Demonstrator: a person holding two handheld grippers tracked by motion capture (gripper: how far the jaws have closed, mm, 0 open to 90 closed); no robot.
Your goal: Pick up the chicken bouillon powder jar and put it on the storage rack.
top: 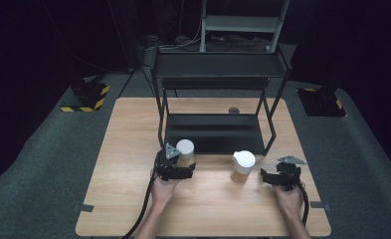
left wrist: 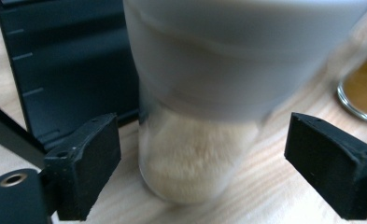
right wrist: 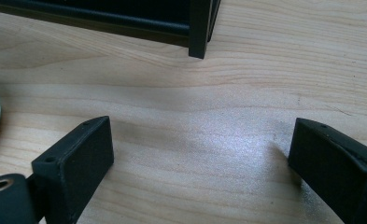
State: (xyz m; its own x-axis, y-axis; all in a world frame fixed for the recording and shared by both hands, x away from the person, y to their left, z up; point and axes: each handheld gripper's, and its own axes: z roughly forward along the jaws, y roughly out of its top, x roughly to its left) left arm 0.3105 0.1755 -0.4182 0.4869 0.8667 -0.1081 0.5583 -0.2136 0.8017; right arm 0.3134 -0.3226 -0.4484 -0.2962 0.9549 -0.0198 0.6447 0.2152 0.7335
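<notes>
A clear jar with a white lid (top: 185,148) and pale powder inside (left wrist: 195,154) stands on the wooden table (top: 128,199), just in front of the black rack's lower shelf. My left gripper (top: 185,163) reaches around it: one pad (left wrist: 85,163) sits on each side, with a gap to the glass on both, so it is open. A second white-lidded jar with amber contents (top: 243,167) stands to the right. My right gripper (top: 265,175) rests low over bare wood right of that jar, open, with nothing between its fingers (right wrist: 74,163).
The black two-level metal rack (top: 218,132) stands on the far half of the table, and one of its legs (right wrist: 200,28) is close ahead of the right gripper. A small dark round object (top: 234,110) lies behind the rack. Bare wood stretches left and toward the near edge.
</notes>
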